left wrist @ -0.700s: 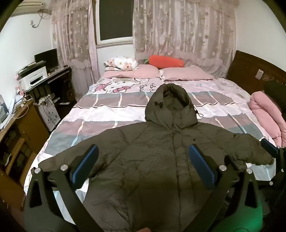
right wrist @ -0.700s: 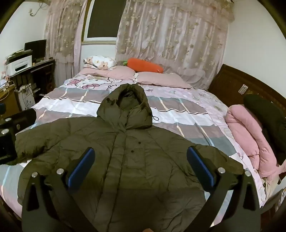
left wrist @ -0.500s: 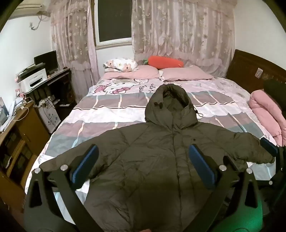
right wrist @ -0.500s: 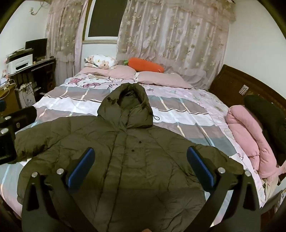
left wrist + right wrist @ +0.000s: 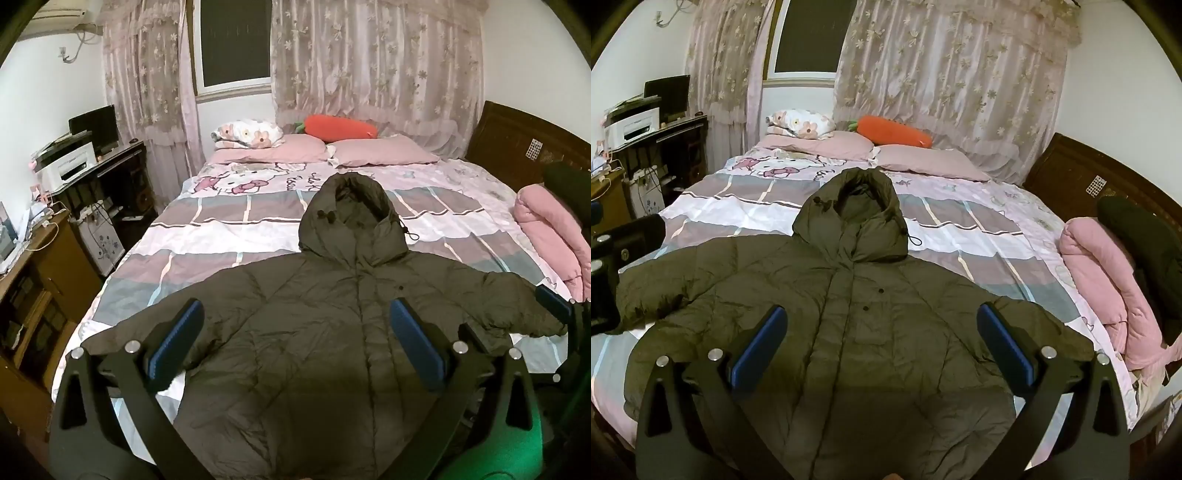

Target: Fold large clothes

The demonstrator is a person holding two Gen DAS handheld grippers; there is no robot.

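Left wrist view: the left gripper (image 5: 295,339) hovers with jaws spread wide and empty above the olive-green quilted hooded jacket (image 5: 332,332), which lies flat, front up, sleeves outstretched, between and beyond the blue pads. Its hood points away, toward two pink pillows (image 5: 325,153) and an orange carrot-shaped cushion (image 5: 340,127). The right gripper (image 5: 879,339), likewise wide open, hangs over the same jacket on the pink-and-grey checked bedspread (image 5: 960,218).

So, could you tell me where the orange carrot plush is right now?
In both views the carrot plush lies at the far end of the bed, across the two pink pillows below the curtains, beyond the jacket's hood.
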